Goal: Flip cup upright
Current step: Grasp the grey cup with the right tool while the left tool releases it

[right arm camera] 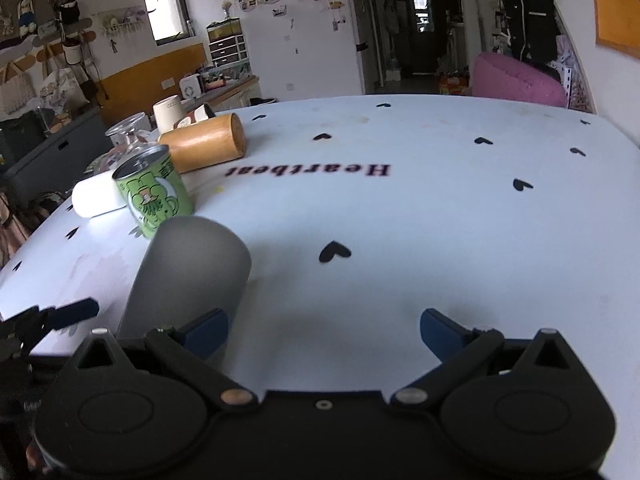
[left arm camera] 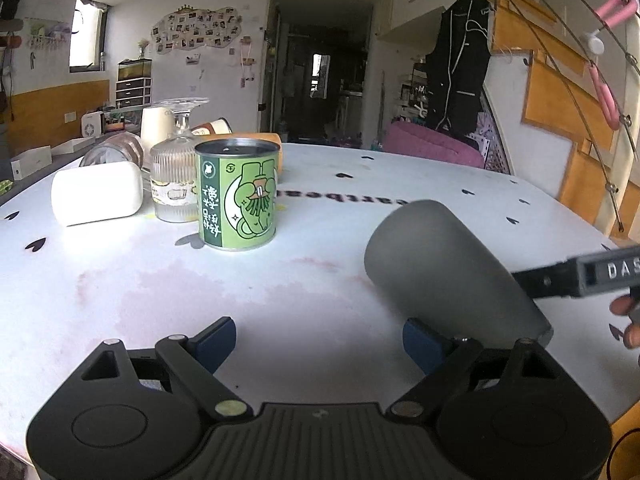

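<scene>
A grey cup (left arm camera: 444, 268) lies on its side on the white table (left arm camera: 280, 288), closed bottom pointing away. It also shows in the right wrist view (right arm camera: 192, 276). My left gripper (left arm camera: 320, 340) is open and empty; the cup sits just beyond and over its right finger (left arm camera: 424, 346). My right gripper (right arm camera: 324, 332) is open and empty; the cup is at its left finger (right arm camera: 204, 334), outside the gap. The right gripper's body enters the left wrist view at the right edge, next to the cup's open end.
A green printed can (left arm camera: 237, 194) stands upside down mid-table. Behind it are an inverted ribbed glass (left arm camera: 176, 184), a white block (left arm camera: 96, 192), a wooden cup on its side (right arm camera: 204, 142) and other cups. The table's right half bears only heart prints.
</scene>
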Available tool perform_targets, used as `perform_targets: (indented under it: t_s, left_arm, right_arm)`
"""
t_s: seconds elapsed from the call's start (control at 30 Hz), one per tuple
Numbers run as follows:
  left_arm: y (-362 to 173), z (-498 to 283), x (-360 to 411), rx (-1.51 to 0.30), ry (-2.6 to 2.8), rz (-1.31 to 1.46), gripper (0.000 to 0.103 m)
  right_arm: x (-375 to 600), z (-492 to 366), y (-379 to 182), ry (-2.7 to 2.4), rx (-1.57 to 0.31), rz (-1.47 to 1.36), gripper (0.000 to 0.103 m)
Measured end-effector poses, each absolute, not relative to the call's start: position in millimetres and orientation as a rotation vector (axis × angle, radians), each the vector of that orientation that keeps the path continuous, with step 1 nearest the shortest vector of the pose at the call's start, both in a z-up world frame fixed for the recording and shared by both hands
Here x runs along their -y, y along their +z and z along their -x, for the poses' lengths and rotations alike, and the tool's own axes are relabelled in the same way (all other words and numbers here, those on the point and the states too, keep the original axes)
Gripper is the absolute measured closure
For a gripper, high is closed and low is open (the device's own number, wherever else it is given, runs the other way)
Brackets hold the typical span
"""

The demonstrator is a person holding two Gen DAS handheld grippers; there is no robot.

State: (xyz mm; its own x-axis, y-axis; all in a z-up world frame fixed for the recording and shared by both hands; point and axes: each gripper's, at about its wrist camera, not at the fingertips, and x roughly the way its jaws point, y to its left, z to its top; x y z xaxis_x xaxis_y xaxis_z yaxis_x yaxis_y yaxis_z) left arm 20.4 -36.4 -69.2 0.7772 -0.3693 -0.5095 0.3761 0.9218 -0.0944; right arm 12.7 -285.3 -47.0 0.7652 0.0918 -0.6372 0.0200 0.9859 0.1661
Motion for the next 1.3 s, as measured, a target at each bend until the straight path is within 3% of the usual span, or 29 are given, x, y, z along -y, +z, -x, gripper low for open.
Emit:
perform_targets:
  t_s: [0.23, 0.57, 0.93, 1.07, 1.3]
  left_arm:
    - [-66, -24, 29, -0.561, -0.385, 0.008, 0.012]
    - [-67, -25, 25, -0.592, -0.388, 0.028, 0.012]
    - [-72, -22, 27, -0.599, -0.414, 0.013, 0.012]
    - [-72, -22, 26, -0.599, -0.412, 0.012, 0.012]
    - [-71, -22, 27, -0.598, -0.418, 0.005, 0.012]
  right_arm:
    - [294, -10, -19, 0.074, -0.662, -0.225, 0.0]
    - [272, -93, 15, 0.272, -0.996, -0.262, 0.0]
    - [229, -117, -2, 0.255, -1.212, -0.068, 0.019]
    - [236, -123, -6, 0.227, -1.21, -0.112, 0.029]
    - [247, -110, 5, 0.228, -1.1, -0.109, 0.03]
